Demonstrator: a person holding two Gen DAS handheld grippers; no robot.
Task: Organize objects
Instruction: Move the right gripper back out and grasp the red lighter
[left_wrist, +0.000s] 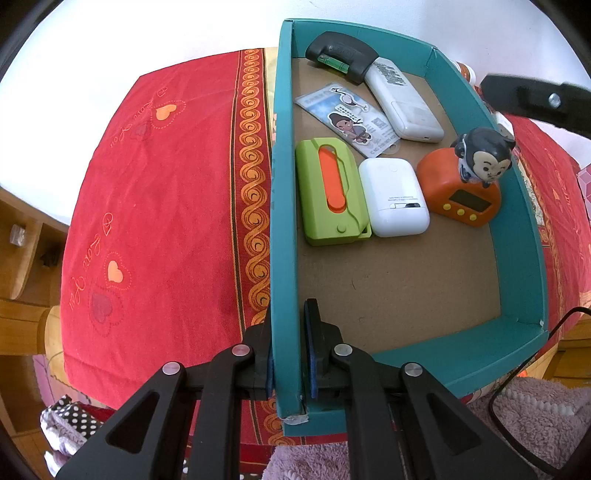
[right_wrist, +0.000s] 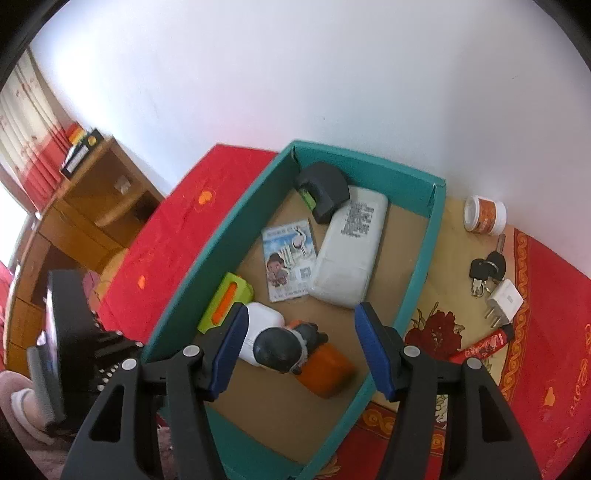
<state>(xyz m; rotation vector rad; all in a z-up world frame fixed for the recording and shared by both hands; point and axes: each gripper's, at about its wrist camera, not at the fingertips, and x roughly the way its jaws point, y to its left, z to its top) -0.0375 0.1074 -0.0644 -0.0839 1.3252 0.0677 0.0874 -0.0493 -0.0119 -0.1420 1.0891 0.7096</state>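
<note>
A teal box stands on a red cloth. Inside lie a green and orange case, a white case, an orange clock with a monkey figure, a card, a white power bank and a black tool. My left gripper is shut on the box's left wall near its front corner. My right gripper is open and empty, above the monkey figure inside the box.
Outside the box on the right lie a small white and orange jar, keys, a white plug and a red packet. A wooden cabinet stands at the left. A pink fluffy rug lies below.
</note>
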